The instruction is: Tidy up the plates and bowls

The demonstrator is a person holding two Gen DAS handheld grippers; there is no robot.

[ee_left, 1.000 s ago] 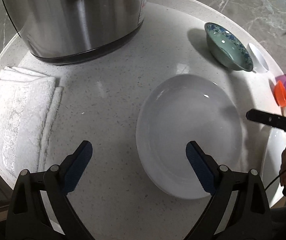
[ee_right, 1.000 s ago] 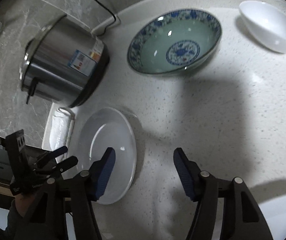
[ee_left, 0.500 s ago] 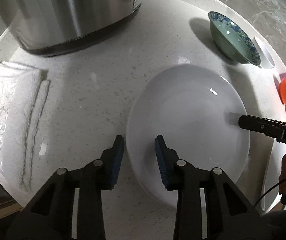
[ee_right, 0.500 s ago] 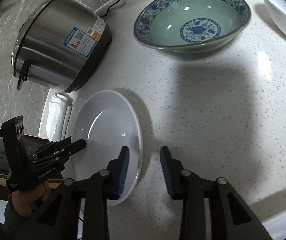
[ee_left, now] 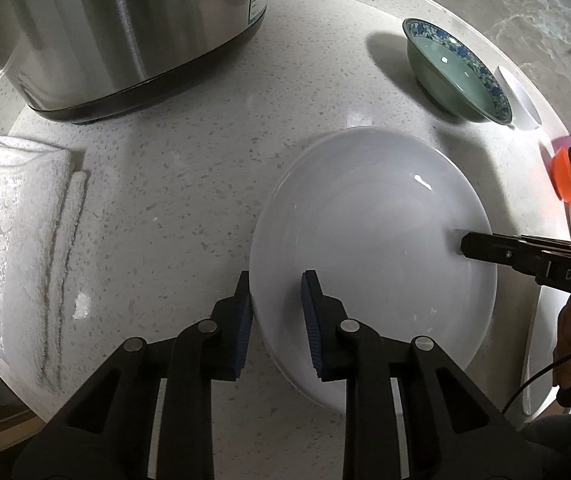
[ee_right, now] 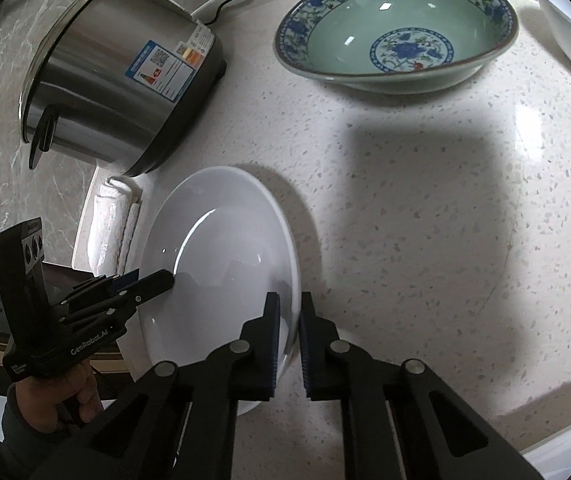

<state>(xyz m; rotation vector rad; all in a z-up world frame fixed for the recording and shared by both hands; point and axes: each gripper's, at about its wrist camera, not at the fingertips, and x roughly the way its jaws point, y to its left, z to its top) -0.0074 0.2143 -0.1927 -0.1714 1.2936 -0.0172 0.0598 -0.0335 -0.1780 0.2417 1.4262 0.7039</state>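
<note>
Evidently both grippers have just been closing on opposite edges of the white plate, which lies flat on the speckled table between the steel cooker and the near edge. The left gripper straddles the plate's left rim, one of its fingers outside against the rim and the other over the plate's inner slope; its pads look pressed on the rim, so I judge it gripping the plate. The right gripper pinches the opposite rim, its fingers almost together with only the thin edge between them. Taking the plate from two sides makes sense: a shallow, glossy plate gives one pair of fingers little to bite on, and two grips should keep it level once lifted. The plate does not look raised yet. Beyond it stands the blue-patterned green bowl, well apart, with a white bowl just beside that. A folded towel lies left of the plate, near the cooker. Probably the step in hand is securing the plate before carrying it to wherever the dishes get gathered; where that is, the views do not show.
</note>
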